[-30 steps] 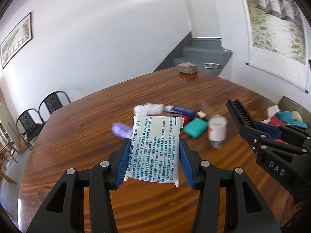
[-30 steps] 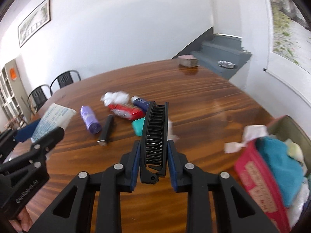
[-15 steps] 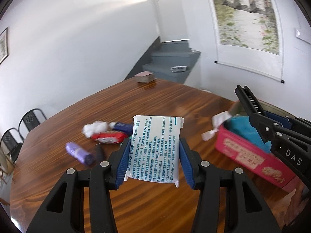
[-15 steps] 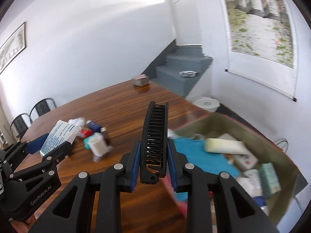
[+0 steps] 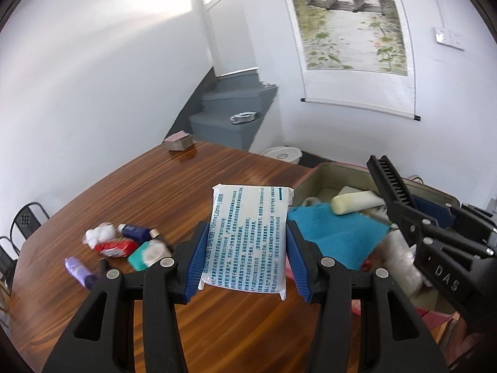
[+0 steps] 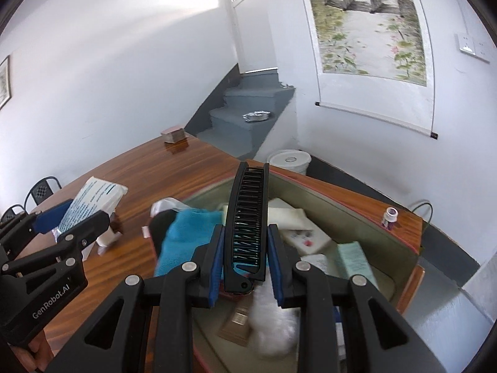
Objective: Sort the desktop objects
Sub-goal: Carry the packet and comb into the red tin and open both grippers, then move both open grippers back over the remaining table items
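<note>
The wooden table (image 5: 130, 199) spreads under both my claws, and the open storage box (image 6: 366, 217) sits at its right edge by the far right corner, olive inside with a pink rim. In the box a blue cloth (image 6: 186, 233) lies against its left wall, with white packets and a fluffy white wad beside it. My left claw (image 5: 245, 248) grips a white packet printed with blue text (image 5: 248, 236), its blue pads clamped on the packet's two long edges, holding it upright above the table just left of the box's near wall. My right claw (image 6: 245, 248) is clenched on a black folding comb (image 6: 247, 217), which stands up between the pads over the middle of the box. Toward the table's left edge lies a small cluster: a green soap-like block (image 5: 139, 256), a red packet (image 5: 115, 245), a dark blue tube (image 5: 136, 231), a cotton wad (image 5: 99, 236) and a purple roll (image 5: 77, 269). A small bottle (image 6: 389, 216) stands at the far right corner, just outside the box.
</note>
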A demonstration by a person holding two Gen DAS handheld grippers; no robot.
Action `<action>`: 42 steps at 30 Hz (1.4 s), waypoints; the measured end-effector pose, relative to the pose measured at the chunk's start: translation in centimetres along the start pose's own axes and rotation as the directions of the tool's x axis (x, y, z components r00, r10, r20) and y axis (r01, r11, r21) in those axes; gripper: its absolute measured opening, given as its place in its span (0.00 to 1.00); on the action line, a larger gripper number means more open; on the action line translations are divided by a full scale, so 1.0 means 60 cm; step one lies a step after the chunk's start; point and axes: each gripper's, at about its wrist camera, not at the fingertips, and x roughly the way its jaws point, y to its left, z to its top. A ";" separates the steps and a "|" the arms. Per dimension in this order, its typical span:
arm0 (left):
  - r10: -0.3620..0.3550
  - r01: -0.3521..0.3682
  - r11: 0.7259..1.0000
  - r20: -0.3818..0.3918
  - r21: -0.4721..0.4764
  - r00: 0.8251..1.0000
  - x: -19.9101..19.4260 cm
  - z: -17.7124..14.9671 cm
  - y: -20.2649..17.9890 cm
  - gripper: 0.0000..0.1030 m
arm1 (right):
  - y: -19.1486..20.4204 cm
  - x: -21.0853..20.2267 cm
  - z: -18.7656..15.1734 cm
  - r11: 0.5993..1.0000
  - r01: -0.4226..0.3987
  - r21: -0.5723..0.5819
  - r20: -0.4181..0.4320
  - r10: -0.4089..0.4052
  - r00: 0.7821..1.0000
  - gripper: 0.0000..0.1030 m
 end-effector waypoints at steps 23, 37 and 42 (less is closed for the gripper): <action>-0.086 0.087 0.993 -0.025 0.077 0.996 0.033 0.029 -0.094 0.52 | -0.070 0.006 -0.012 0.996 0.016 0.091 -0.037 -0.013 0.999 0.29; -0.098 0.099 0.993 -0.022 0.062 0.995 0.036 0.028 -0.090 0.68 | -0.071 -0.001 -0.010 0.993 0.032 0.114 -0.025 -0.029 0.999 0.52; -0.085 0.086 0.996 -0.018 0.031 0.996 0.036 0.030 -0.073 0.68 | -0.069 -0.003 -0.011 0.993 0.044 0.112 -0.025 -0.041 0.999 0.53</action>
